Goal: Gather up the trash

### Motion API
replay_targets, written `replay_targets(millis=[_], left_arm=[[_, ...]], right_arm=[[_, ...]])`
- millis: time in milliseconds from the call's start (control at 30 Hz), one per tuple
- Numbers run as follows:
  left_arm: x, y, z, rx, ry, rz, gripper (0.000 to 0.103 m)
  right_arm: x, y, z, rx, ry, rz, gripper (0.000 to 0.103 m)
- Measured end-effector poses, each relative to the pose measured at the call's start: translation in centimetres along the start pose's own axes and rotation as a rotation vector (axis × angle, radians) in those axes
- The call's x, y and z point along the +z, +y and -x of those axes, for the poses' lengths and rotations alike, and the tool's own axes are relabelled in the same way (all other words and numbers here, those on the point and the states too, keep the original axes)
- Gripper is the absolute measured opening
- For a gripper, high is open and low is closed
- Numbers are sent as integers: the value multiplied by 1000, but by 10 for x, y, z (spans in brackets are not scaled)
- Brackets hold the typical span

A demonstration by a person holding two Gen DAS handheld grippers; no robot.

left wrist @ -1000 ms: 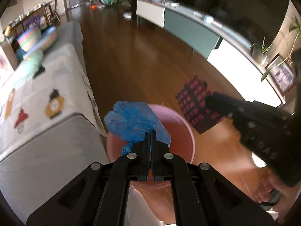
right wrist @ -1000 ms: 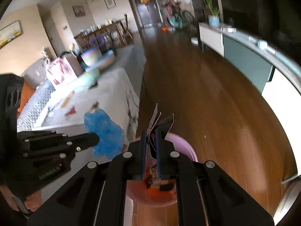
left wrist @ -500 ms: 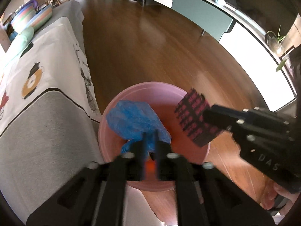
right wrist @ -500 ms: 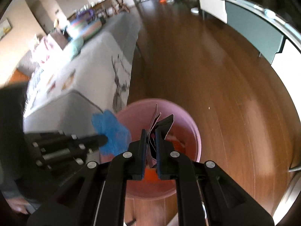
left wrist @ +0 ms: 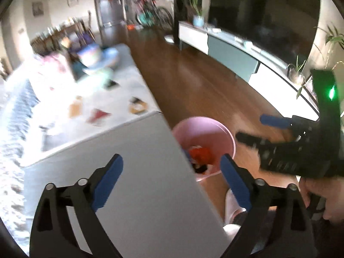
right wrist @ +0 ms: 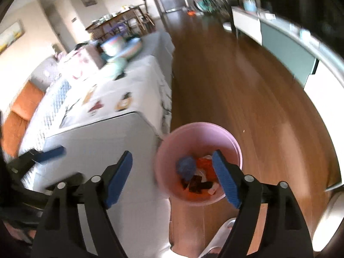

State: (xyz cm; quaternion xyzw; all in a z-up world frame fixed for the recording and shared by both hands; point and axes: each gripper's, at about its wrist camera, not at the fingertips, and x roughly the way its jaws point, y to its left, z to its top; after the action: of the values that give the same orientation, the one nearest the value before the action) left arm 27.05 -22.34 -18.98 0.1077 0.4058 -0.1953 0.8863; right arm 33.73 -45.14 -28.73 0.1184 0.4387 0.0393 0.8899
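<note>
A pink trash bin stands on the wood floor beside the sofa's end; it also shows in the left wrist view. Inside lie a crumpled blue piece, a dark patterned wrapper and orange trash. My right gripper is open and empty above the bin's near left rim. My left gripper is open and empty over the grey sofa end. In the left wrist view the right gripper shows at the right, jaws apart.
A grey sofa with a printed white cover and cushions runs along the left. A TV console lines the right wall. Wood floor lies between. A white slipper is near the bin.
Both grippers opened. The blue piece and the dark wrapper dropped into the pink bin. Both grippers lifted and drew back; the left swung over the sofa end.
</note>
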Motion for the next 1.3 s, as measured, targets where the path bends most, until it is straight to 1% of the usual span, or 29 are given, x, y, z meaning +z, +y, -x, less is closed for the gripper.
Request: replay_targets(millis=[67,167,200,233,267,300,367,400,433,500,567,600,633,700,767,800,867,967,1033,1167,1300], left_arm=[[-10,13,54,50,-28,18,91],[-23,29,113,107,-38,74,94],[-30,36,137,128,-47,101,95],[-35,44,156,143,-59,118,95],[-40,47,174,153,-67,128,95],[-48,52,198,160,-82,139,95],[-61,59,230,172,-96,168,95],[-65,61,240,170,-96,180,95],[-73,64,256,170,-113,209,95],[-83,67,279,184,-143,237,95],[-94,65,303,233,-165,229,95],[-98,63,310,260,-170,224,95],[-100,62,316,280,-171,220,95],[-105,65,329,295,-163,220,95],[-108,72,336,278,-151,247,96],[-110,75,339,280,-143,259,96],[-111,76,344,286,-138,262,95],[-113,76,346,284,-133,265,95],[-117,77,353,268,-153,268,95],[-116,75,359,298,-155,263,95],[-116,75,363,300,-163,253,95]], right_arm=[[-17,44,29,-47,-9,88,77],[-39,89,73,-13,-29,103,77],[-47,115,95,1,-45,112,77],[-53,134,113,5,-61,121,80],[-59,152,130,16,-76,131,86],[-64,166,145,27,-91,133,90],[-74,195,178,56,-119,137,91],[-80,213,197,71,-133,142,92],[-85,227,212,81,-148,144,93],[-97,255,242,107,-187,167,95],[-106,278,263,87,-214,195,96],[-113,290,277,107,-223,200,96],[-115,297,282,116,-221,197,96],[-123,311,292,91,-214,194,96],[-129,321,299,48,-215,184,97],[-132,326,306,31,-225,170,98],[-136,334,315,23,-212,147,98],[-140,341,320,19,-194,147,98],[-142,343,321,19,-188,151,98],[-146,352,334,-30,-212,148,98],[-146,352,336,-21,-214,139,98]])
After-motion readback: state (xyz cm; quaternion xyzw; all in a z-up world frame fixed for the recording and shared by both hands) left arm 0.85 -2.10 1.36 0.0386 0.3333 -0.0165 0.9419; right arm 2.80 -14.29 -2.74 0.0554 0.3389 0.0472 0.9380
